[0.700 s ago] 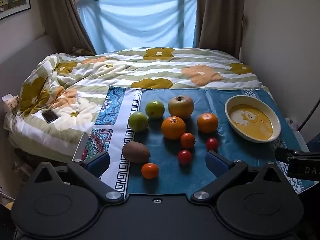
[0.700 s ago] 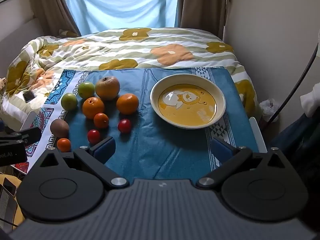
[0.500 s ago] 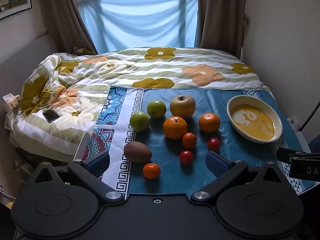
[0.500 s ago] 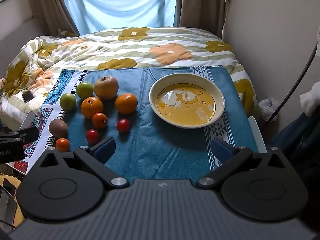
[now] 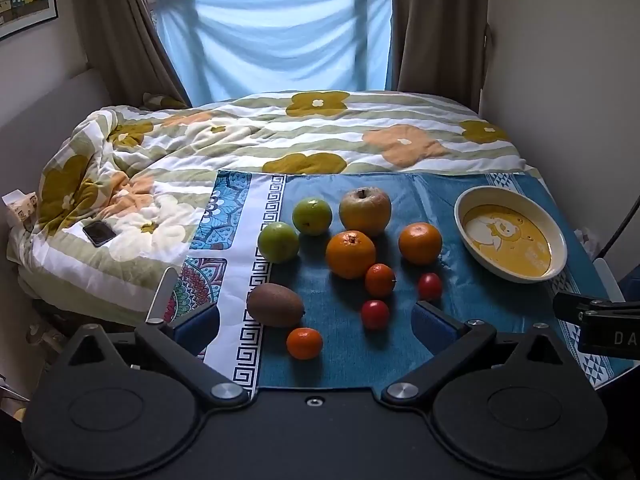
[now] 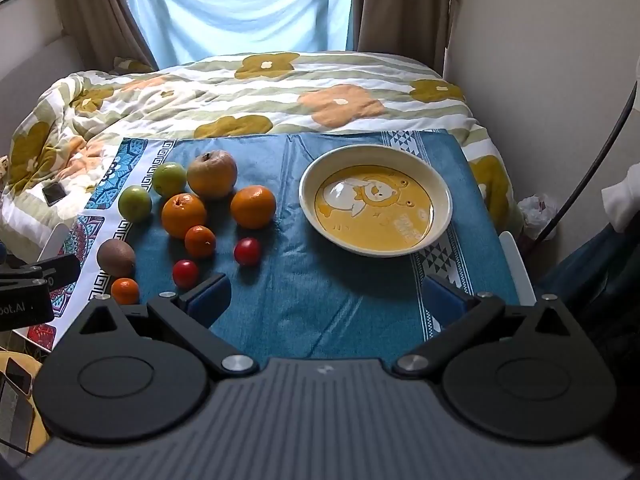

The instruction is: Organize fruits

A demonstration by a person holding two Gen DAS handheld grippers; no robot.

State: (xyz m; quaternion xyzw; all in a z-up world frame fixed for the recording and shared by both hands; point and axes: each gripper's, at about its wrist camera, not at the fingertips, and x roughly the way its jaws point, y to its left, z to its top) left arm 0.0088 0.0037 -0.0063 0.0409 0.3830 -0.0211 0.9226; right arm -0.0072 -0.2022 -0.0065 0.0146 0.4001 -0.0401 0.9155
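Note:
Several fruits lie on a blue cloth (image 5: 472,300): an apple (image 5: 365,211), two green fruits (image 5: 312,216) (image 5: 278,242), two oranges (image 5: 350,254) (image 5: 420,243), a kiwi (image 5: 274,305), small mandarins (image 5: 304,343) and red tomatoes (image 5: 375,314). A cream bowl with a yellow bear picture (image 5: 510,238) stands empty at the right, also in the right wrist view (image 6: 376,204). My left gripper (image 5: 314,322) is open just short of the kiwi and small mandarin. My right gripper (image 6: 326,300) is open above bare cloth, short of the bowl.
The cloth lies on a bed with a flowered quilt (image 5: 320,132). A phone (image 5: 99,233) lies on the quilt at the left. A wall (image 5: 568,80) runs along the right. Curtains and a window stand behind the bed.
Both grippers have drifted slightly forward and to the left; the fruits and bowl sit a little lower and nearer in view. Nothing was grasped or moved.

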